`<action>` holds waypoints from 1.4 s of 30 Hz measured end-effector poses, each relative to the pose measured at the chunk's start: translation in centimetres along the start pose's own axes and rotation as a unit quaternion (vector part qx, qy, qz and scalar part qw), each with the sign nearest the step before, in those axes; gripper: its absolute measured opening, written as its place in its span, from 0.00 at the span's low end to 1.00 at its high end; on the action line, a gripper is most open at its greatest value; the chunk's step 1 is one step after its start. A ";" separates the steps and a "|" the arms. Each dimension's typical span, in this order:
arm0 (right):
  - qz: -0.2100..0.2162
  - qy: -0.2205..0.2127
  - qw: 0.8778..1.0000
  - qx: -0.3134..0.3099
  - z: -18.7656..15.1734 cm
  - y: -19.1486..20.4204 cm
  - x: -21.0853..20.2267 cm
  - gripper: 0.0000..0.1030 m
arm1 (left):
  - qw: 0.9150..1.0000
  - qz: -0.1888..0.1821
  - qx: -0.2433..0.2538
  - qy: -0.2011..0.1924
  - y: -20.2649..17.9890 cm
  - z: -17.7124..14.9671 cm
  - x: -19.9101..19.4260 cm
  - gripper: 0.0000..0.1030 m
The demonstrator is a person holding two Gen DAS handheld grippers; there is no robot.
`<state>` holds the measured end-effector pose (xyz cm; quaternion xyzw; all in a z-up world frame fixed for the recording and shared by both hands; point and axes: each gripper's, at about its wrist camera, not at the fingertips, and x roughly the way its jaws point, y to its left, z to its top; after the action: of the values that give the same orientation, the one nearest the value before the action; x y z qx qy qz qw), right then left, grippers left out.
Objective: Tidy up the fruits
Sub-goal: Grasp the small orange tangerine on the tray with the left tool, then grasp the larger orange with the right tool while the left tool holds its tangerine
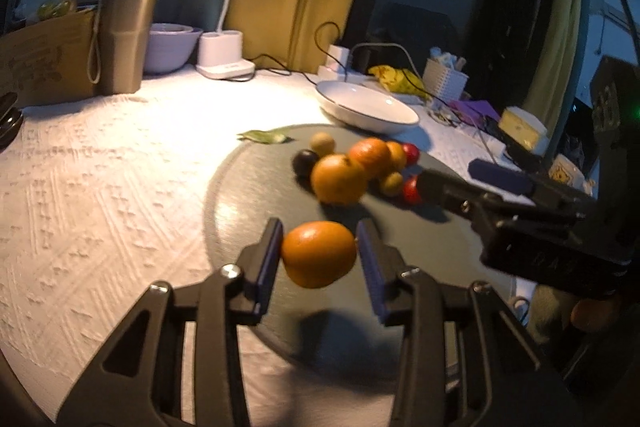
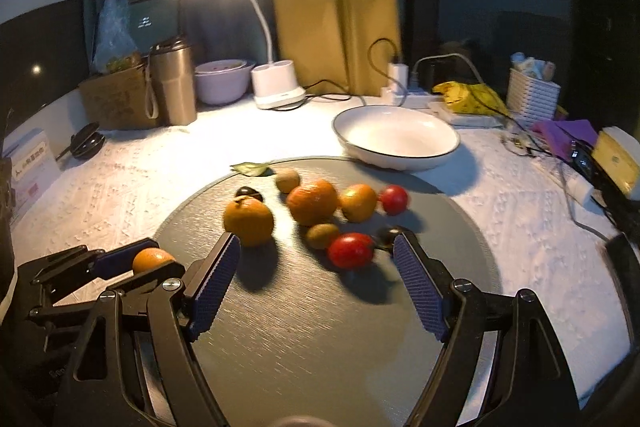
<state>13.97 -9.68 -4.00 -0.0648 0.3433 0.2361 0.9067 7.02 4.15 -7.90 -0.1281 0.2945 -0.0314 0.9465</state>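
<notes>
My left claw pinches 1 orange above the near part of the round grey mat. The grip sits on a round, smooth skin, so I judge it could slip out and roll into the pile beyond. My right claw is spread wide and holds nothing, low over the mat near the fruit; a careless sweep could knock a red tomato off the mat. Counted left to right on the mat from the right wrist view: 1 dark plum, 3 oranges, 2 small brownish fruits, 2 tomatoes, 1 dark fruit beside my right finger. 1 white dish waits far right on the bench, empty.
</notes>
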 end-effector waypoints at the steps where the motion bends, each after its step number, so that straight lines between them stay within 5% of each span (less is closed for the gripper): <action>1: 0.004 0.004 1.000 -0.001 0.2 0.4 0.4 0.79 | 1.000 0.002 -0.004 -0.002 0.5 0.2 -0.1 0.38; 13: 0.035 0.043 0.998 -0.021 1.6 4.0 4.5 0.78 | 0.999 0.008 -0.030 -0.008 4.0 1.4 -0.3 0.38; 20: 0.035 0.074 0.996 -0.024 2.1 4.6 6.2 0.72 | 0.999 -0.006 -0.020 0.024 3.7 1.5 0.7 0.38; 26: 0.040 0.107 0.993 -0.020 2.2 4.6 8.0 0.45 | 0.999 -0.008 -0.032 0.031 3.9 1.5 0.9 0.38; 42: 0.063 0.098 0.993 -0.023 1.2 3.6 5.7 0.43 | 0.999 -0.012 -0.015 0.049 1.1 0.8 1.4 0.40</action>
<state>16.71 -3.99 -6.66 -0.0864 0.4285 0.2931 0.8503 8.59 5.18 -8.27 -0.1446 0.3392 -0.0447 0.9285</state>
